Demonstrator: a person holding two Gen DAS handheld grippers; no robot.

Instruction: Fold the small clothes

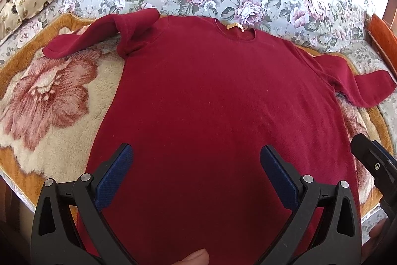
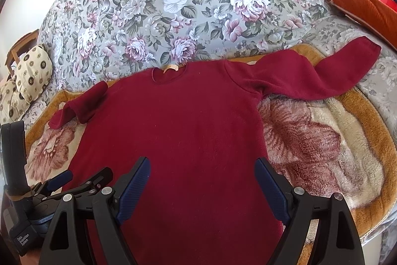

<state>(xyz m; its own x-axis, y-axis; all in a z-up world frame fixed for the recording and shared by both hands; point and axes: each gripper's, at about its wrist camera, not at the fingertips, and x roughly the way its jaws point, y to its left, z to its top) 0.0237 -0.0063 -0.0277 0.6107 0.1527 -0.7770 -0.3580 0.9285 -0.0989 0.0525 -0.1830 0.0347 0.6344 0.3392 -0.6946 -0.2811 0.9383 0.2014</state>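
Floral upholstery (image 2: 188, 4) fills the background behind a plush fleece blanket (image 2: 322, 140) with a gold border and a big pink flower, spread over the seat as the folding surface. On it a small dark red sweater (image 1: 211, 96) lies flat, front up, neckline and pale label (image 1: 234, 26) at the far end from both tongs and its lower body running under them. The left gripper (image 1: 196, 155) hovers over the lower body with its blue pads spread wide and nothing between them; the right gripper (image 2: 202, 168) hangs just beside it in the same way, jaws wide and empty. Beyond the left tongs the left sleeve (image 1: 99, 39) is crumpled and doubled over at the shoulder; beyond the right tongs the right sleeve (image 2: 322, 73) stretches out straight toward an orange cushion (image 2: 367, 4). No fold looks started yet. A tidy result probably calls for smoothing the bunched left sleeve first, then pinching one layer near a cuff or shoulder seam, not the thick fleece underneath, and laying each sleeve across the chest before bringing the hem up to the collar.
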